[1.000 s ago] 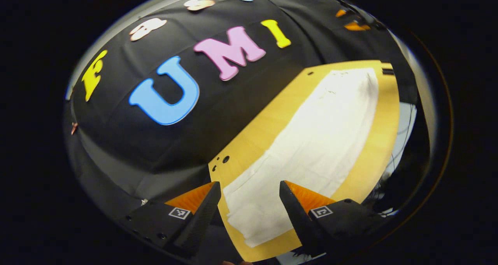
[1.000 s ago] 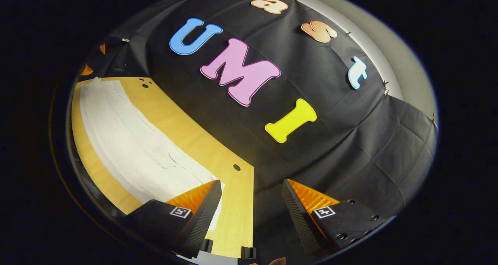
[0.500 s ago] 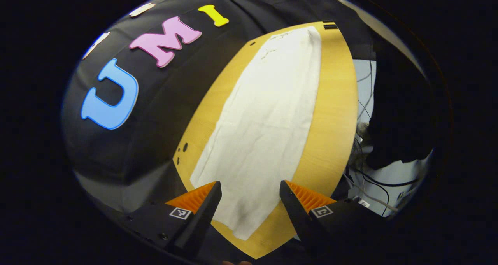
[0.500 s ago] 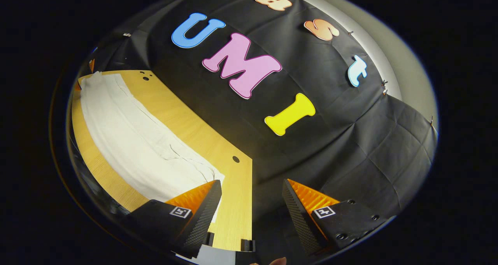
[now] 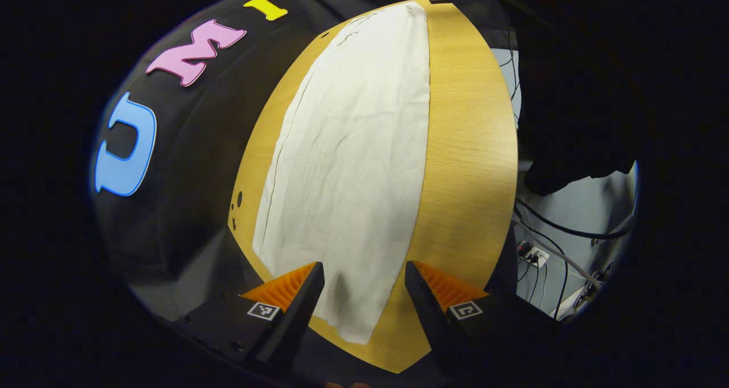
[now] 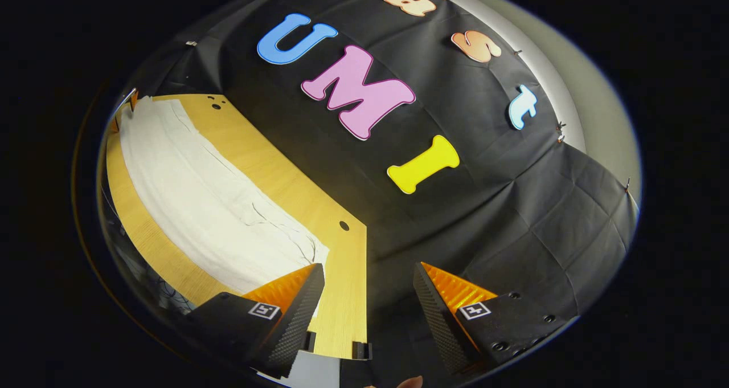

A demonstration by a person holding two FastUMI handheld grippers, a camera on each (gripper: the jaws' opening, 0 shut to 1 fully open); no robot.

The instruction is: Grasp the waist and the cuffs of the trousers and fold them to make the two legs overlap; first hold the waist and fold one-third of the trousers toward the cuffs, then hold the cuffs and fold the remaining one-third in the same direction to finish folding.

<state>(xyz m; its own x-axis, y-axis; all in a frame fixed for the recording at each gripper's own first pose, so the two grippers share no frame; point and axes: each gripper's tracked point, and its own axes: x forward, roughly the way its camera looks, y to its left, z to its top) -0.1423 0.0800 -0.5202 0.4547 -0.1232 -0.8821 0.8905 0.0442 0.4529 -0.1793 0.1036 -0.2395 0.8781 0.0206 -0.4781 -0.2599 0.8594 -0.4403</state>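
Trousers point(image 5: 353, 166) lie flat along the table point(image 5: 467, 148), a pale, narrow strip running nearly its whole length, with a bare band of wood on each long side. They look already doubled lengthwise, one leg over the other, though we cannot make out the layers for certain.

In the left gripper view our left gripper point(image 5: 361, 288) hangs above the near end of the cloth, fingers spread apart and grasping nothing; this narrow end, close to the table's short edge, we take for the cuffs. In the right gripper view the right gripper point(image 6: 367, 294) is likewise spread and empty, hovering over the opposite short edge. Its left finger sits over the corner of the wider, seamed end there, which we judge to be the waist point(image 6: 296, 251), while its right finger is past the table edge.

The cloth looks thin, light and limp, with soft wrinkles; we expect it to sag and drag when lifted, and the layers to slide against each other. So we would pinch both layers together right at the edge of the waist, near the corners, and carry the fold low and evenly. The thirds folds are not yet begun.
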